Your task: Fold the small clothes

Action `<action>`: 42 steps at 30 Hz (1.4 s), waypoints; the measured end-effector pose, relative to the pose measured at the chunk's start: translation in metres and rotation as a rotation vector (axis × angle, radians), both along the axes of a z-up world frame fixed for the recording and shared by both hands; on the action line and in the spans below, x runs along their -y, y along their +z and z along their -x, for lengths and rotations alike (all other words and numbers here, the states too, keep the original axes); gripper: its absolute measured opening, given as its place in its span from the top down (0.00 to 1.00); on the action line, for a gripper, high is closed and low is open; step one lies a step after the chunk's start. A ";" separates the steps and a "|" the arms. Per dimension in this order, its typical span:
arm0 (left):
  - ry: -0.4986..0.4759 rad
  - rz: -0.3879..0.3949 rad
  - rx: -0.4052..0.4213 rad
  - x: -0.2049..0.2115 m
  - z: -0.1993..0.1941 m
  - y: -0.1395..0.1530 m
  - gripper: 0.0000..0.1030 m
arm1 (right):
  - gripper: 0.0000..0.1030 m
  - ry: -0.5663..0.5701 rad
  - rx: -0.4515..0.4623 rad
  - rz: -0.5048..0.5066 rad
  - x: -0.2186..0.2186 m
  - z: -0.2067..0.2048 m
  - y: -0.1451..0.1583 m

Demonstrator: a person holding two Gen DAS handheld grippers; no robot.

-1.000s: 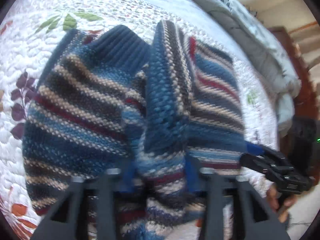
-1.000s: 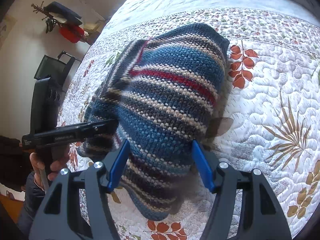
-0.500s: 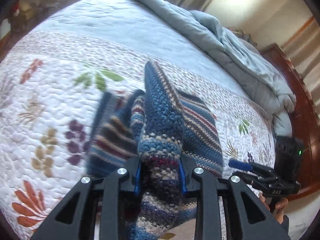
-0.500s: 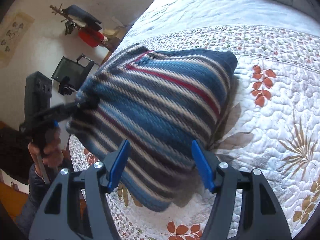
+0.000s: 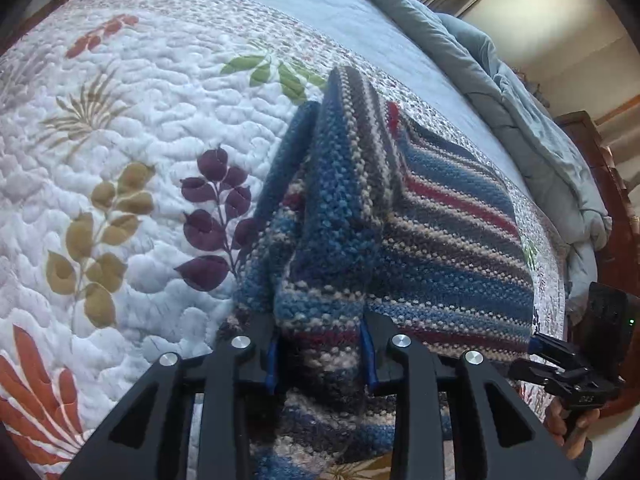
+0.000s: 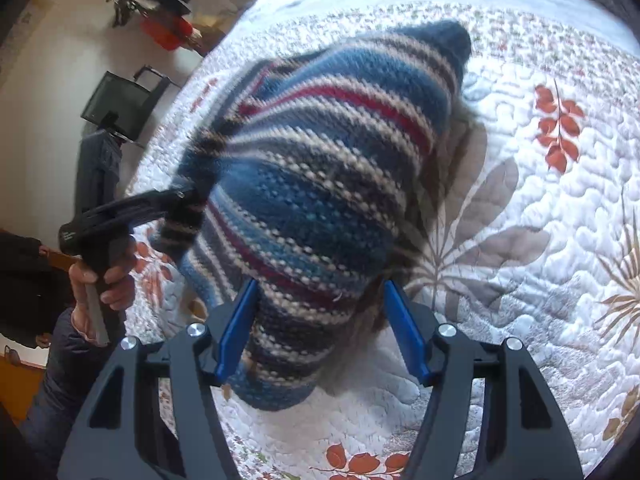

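Now mid-fold: striped knit sweater (image 5: 448, 240) carried over the quilted bedspread (image 5: 132, 120), slung between both tools.
Left gripper (image 5: 320, 354) clamped on a bunched edge, jaws just eased wider; right gripper (image 6: 320, 320) clamped on the opposite bunch. Next: lower it, lay the halves aligned. Since earlier, the fabric has stretched out sideways.

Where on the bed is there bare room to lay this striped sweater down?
Free: the quilt left of the sweater, and the quilt on its right in the right view. Crowded: the far edge, where the grey blanket is heaped.
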State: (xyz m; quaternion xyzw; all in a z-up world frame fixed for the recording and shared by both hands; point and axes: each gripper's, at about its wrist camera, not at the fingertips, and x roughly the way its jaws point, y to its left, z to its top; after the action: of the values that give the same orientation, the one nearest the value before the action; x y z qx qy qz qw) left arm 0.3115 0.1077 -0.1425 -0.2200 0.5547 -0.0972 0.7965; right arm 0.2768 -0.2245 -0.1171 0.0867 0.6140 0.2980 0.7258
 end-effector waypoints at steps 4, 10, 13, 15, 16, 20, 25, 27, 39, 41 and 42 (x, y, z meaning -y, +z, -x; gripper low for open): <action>-0.018 0.005 0.016 0.002 0.008 0.008 0.59 | 0.37 0.002 -0.030 -0.018 0.002 0.000 -0.005; -0.012 -0.104 0.063 0.003 0.045 0.035 0.43 | 0.32 -0.003 -0.075 -0.126 0.018 0.010 0.004; -0.031 -0.175 0.077 0.006 0.062 0.038 0.41 | 0.31 -0.004 -0.099 -0.123 0.023 0.015 -0.001; -0.039 -0.186 0.062 0.007 0.067 0.035 0.40 | 0.31 -0.003 -0.130 -0.117 0.023 0.018 -0.010; -0.042 -0.189 0.057 0.007 0.069 0.033 0.40 | 0.31 -0.002 -0.149 -0.117 0.021 0.021 -0.016; -0.020 -0.230 0.005 0.006 0.066 0.016 0.60 | 0.74 -0.007 -0.194 -0.165 0.018 0.025 -0.025; 0.047 -0.089 -0.040 -0.011 0.064 0.010 0.72 | 0.80 0.063 -0.103 -0.117 0.010 0.038 0.001; 0.031 -0.095 -0.041 -0.011 0.065 0.007 0.72 | 0.80 0.065 -0.103 -0.101 0.013 0.041 0.001; -0.002 -0.091 -0.056 -0.015 0.069 0.008 0.60 | 0.61 0.091 -0.101 -0.052 0.008 0.044 -0.006; -0.007 -0.129 -0.030 -0.018 0.069 0.027 0.54 | 0.47 0.080 -0.045 -0.051 0.015 0.038 0.013; -0.015 -0.149 -0.003 -0.020 0.068 0.038 0.51 | 0.47 0.063 -0.016 -0.054 0.020 0.032 0.023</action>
State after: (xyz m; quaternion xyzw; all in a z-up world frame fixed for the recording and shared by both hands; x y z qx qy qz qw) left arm 0.2436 0.1278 -0.1040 -0.1560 0.5635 -0.0612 0.8090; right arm 0.2443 -0.2443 -0.0942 0.0893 0.6137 0.3366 0.7086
